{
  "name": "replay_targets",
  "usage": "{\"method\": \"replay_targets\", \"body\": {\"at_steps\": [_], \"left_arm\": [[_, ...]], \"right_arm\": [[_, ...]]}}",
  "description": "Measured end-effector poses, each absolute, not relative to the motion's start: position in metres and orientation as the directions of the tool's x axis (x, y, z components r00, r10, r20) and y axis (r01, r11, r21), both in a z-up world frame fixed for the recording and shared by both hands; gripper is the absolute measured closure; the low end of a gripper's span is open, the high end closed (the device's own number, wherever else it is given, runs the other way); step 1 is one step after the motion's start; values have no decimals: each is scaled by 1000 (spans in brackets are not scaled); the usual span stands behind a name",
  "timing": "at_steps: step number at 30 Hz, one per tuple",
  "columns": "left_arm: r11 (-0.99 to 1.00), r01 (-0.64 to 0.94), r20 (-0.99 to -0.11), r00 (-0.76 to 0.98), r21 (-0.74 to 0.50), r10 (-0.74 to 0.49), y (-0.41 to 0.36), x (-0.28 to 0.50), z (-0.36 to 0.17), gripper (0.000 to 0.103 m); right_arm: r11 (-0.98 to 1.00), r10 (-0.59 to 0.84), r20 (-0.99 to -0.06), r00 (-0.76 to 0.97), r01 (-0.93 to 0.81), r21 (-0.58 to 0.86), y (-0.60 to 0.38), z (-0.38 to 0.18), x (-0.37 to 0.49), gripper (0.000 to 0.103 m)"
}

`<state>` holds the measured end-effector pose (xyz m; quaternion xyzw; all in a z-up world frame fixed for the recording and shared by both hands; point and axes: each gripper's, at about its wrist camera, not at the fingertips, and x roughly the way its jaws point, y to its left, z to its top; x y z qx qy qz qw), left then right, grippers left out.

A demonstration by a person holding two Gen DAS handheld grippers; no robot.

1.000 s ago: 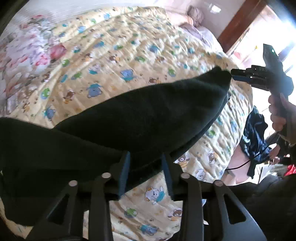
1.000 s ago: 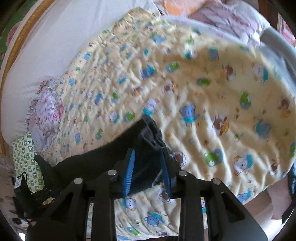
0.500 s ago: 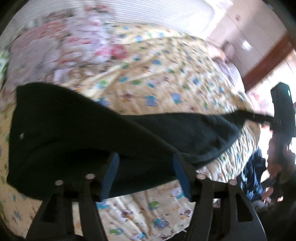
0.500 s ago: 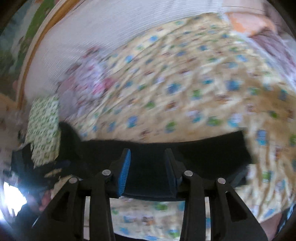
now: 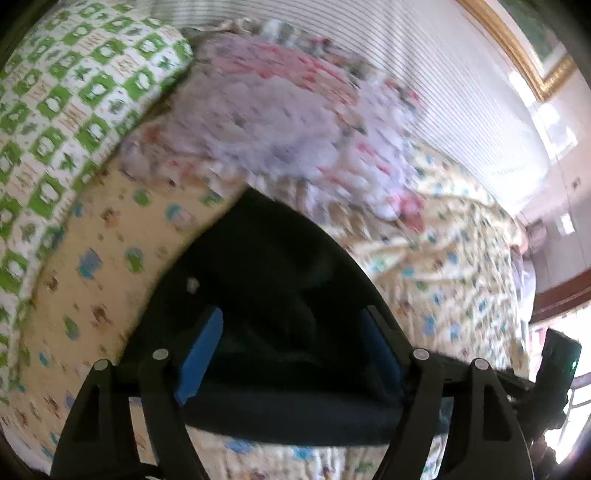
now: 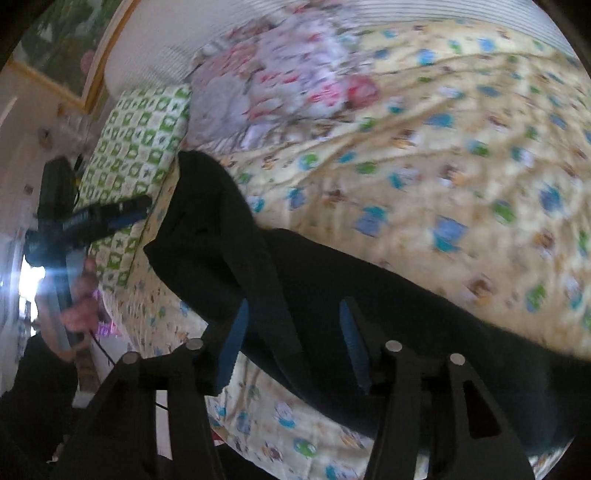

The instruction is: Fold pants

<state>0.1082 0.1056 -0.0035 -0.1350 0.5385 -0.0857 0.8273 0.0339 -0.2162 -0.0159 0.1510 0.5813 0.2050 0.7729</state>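
1. Left tool (image 5: 291,354): just opened wide, let go of black pants (image 5: 280,295), now lying between its blue pads.
2. Right tool (image 6: 291,343): just opened partway too, pants under it on bed (image 6: 443,147).
3. Fold laid down; likely next grab elsewhere.

We see each gripper's black, triangle-cut fingers (image 5: 199,354) lined with blue pads, silver screws (image 6: 393,346) at their joints, and a dark sleeve (image 6: 40,373).

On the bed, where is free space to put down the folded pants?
Free: the quilt right of and beyond the pants, up to the headboard. Crowded: the near-left corner, with the green pillow, the floral blanket and the left claw.
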Motion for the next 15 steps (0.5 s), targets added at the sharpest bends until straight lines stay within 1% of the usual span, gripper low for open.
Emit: {"method": "replay_targets", "body": {"at_steps": [5, 8, 15], "left_arm": [[944, -57, -873, 403, -324, -275, 136, 145, -9, 24], [940, -83, -878, 391, -332, -276, 140, 162, -19, 23], [969, -73, -914, 355, -237, -197, 130, 199, -40, 22]], "right_arm": [[854, 516, -836, 187, -188, 485, -185, -27, 62, 50], [857, 503, -849, 160, -217, 467, -171, -35, 71, 48], [863, 491, -865, 101, -189, 468, -163, -61, 85, 47]]}}
